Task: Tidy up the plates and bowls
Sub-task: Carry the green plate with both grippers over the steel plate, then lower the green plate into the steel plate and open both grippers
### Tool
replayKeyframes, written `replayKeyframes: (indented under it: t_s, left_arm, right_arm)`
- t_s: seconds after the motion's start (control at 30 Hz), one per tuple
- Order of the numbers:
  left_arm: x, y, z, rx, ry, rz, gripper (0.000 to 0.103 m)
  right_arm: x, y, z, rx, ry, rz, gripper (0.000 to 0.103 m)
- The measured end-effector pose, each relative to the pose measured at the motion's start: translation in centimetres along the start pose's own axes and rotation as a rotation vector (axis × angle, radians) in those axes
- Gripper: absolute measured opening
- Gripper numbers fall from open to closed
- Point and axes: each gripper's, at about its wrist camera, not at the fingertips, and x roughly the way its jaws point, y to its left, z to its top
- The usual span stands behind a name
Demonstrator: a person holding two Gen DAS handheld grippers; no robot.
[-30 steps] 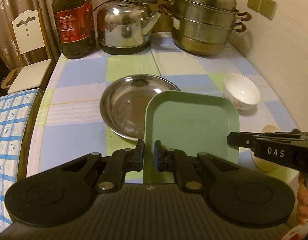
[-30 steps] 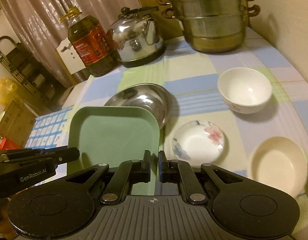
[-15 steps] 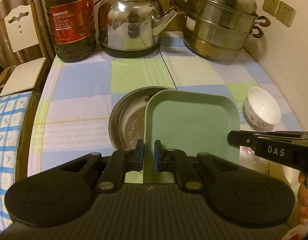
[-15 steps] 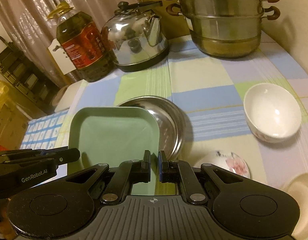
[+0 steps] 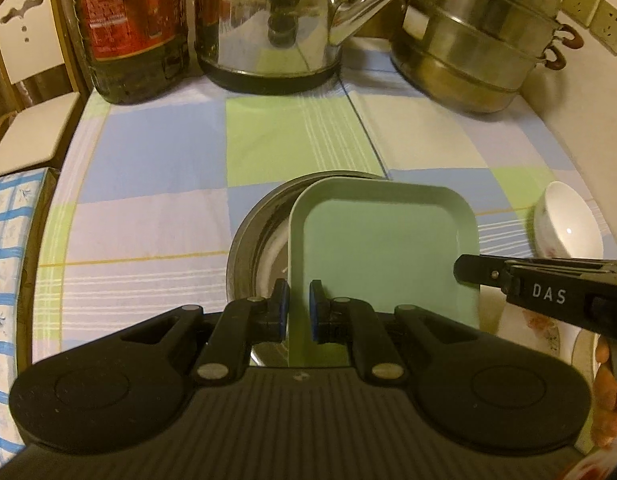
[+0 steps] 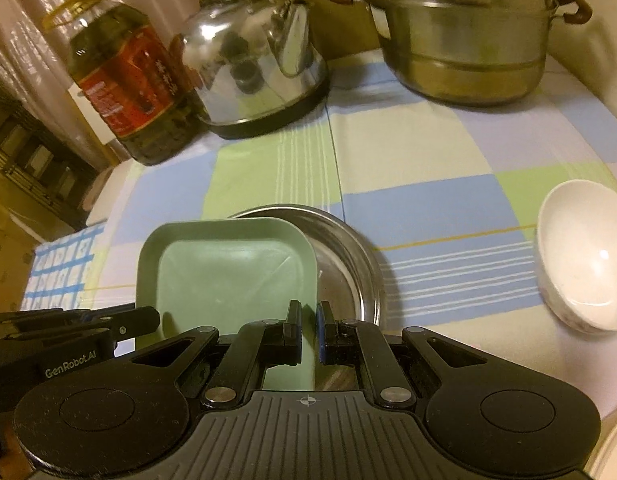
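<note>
Over the steel plate (image 5: 260,248), I hold the green tray (image 5: 384,256) clenched at its near rim by left gripper (image 5: 295,308) and right gripper (image 6: 307,330); it has advanced and sunk, ready for stacking.

Left tongs (image 5: 298,307) and right tongs (image 6: 308,326) both clamped, angled downward.

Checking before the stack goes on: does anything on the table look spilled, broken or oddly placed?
Nothing stands out. The green tray is held level by both grippers over the steel plate; the white bowl sits upright, with no spill visible.
</note>
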Motion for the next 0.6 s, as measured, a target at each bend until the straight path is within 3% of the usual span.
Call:
replayKeyframes:
  t_s: [0.6]
  left_arm:
    - [4.6, 1.3, 0.8, -0.029, 0.092, -0.036, 0.009]
  right_arm:
    - [5.1, -1.0, 0.4, 0.017, 0.091, -0.063, 0.008]
